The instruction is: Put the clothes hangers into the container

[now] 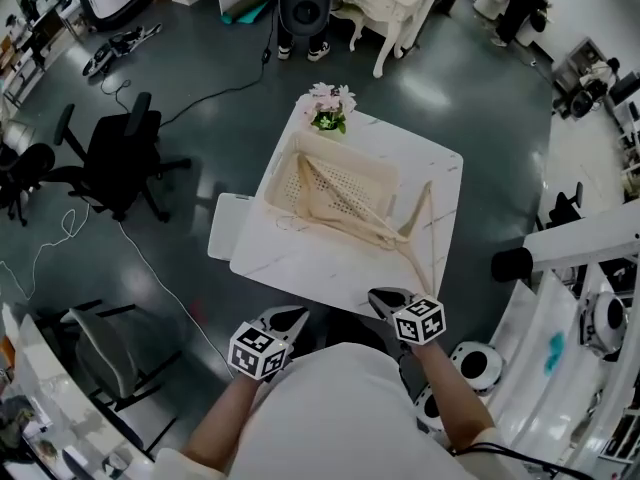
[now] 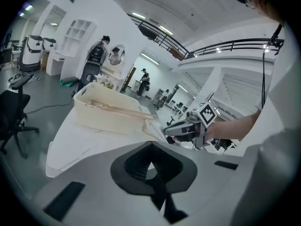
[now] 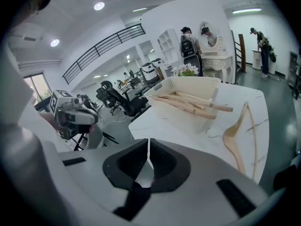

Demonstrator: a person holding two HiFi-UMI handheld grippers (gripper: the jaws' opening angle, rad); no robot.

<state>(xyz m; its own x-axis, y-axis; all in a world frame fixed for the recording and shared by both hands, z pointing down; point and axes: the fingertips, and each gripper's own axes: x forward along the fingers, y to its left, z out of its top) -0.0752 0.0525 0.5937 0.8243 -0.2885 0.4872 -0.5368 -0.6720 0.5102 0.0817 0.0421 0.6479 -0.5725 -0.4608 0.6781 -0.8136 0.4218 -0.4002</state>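
The white worktop (image 1: 300, 258) carried a cream basket (image 1: 285, 173). Several wooden hangers (image 1: 340, 203) lay inside the basket, their ends poking over its near right corner. One loose hanger (image 1: 420, 208) lay flat just right of the basket. It looked light, stiff and smooth, so it would probably pivot or slip if pinched at a tip. The thick wood by the middle bend seemed the surest hold. The left claw (image 1: 292, 316) and right claw (image 1: 382, 296) sat well short of the basket, each closed on nothing.
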